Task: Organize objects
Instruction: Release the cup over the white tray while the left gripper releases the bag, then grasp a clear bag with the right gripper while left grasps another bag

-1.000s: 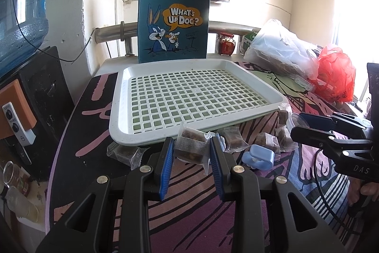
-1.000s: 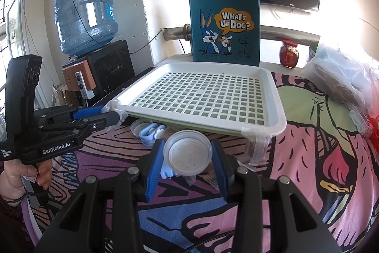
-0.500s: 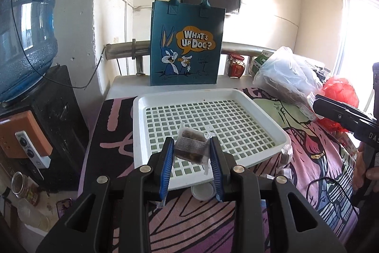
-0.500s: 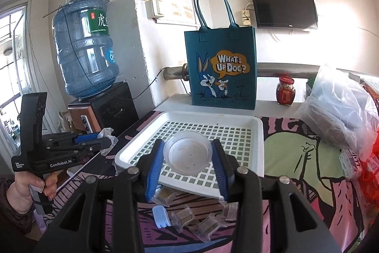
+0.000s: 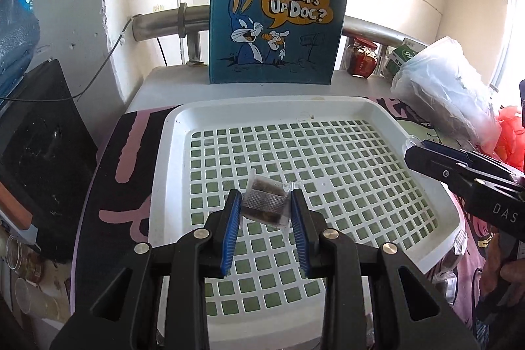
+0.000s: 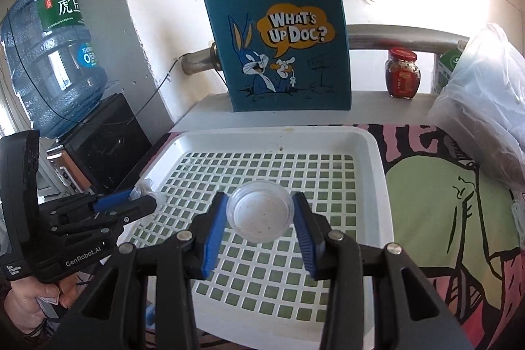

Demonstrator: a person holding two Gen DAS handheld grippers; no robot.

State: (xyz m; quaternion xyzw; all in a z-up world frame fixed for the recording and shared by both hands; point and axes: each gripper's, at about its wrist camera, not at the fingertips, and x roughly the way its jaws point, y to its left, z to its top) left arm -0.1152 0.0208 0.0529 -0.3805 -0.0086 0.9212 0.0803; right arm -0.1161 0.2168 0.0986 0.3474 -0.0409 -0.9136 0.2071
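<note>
A white slotted tray (image 5: 164, 159) lies on the patterned tablecloth, also in the right wrist view (image 6: 382, 173). My left gripper (image 5: 265, 202) is shut on a clear snack packet (image 5: 267, 205) with a brown filling and holds it above the tray's near middle. My right gripper (image 6: 259, 212) is shut on a clear round plastic lid (image 6: 260, 215) and holds it above the tray. The left gripper also shows at the left of the right wrist view (image 6: 141, 202). The right gripper shows at the right of the left wrist view (image 5: 426, 156).
A blue "What's Up Doc?" tote bag (image 5: 275, 22) stands behind the tray. A red-lidded jar (image 6: 403, 74) and a white plastic bag (image 6: 485, 120) are at the back right. A water bottle (image 6: 52, 61) on a black dispenser stands at the left.
Both grippers have risen from the table's front and moved forward over the tray, each carrying its object. The loose packets on the cloth have dropped out of view.
</note>
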